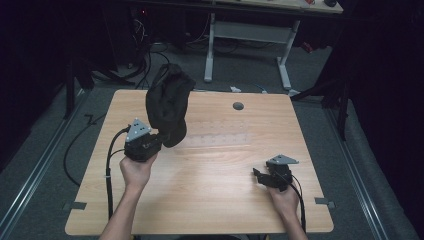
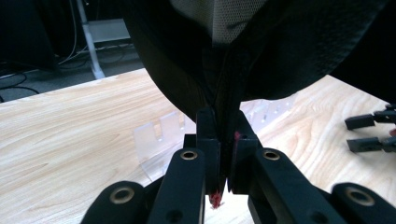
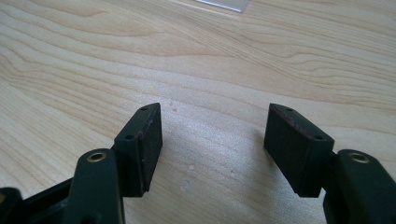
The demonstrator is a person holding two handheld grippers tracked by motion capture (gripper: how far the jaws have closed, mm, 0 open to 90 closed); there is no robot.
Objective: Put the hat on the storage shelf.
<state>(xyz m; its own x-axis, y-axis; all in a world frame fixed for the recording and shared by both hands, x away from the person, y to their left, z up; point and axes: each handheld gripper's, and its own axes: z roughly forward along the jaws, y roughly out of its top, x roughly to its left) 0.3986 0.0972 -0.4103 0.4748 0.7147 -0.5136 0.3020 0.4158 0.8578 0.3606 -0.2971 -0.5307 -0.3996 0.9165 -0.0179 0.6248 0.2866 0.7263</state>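
Your left gripper (image 1: 159, 137) is black with a grey plate on top, and it pinches a black cloth bag (image 1: 167, 102) whose lining shows pale grey mesh. Your right gripper (image 1: 261, 176), at four o'clock, is black too. The table (image 1: 210, 200) is light wood with wavy grain; a clear plastic strip (image 1: 215, 139) lies across it.

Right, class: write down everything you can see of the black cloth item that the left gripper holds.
The black cloth looks like a soft, dark garment or bag; which one cannot be told. It hangs bunched and folded, lifted clear above the wooden table. The left gripper is shut on a folded edge, jaws pinching it, with the bulk rising above and beyond them. In the left gripper view a lighter mesh-like lining shows inside. Nothing else touches it.
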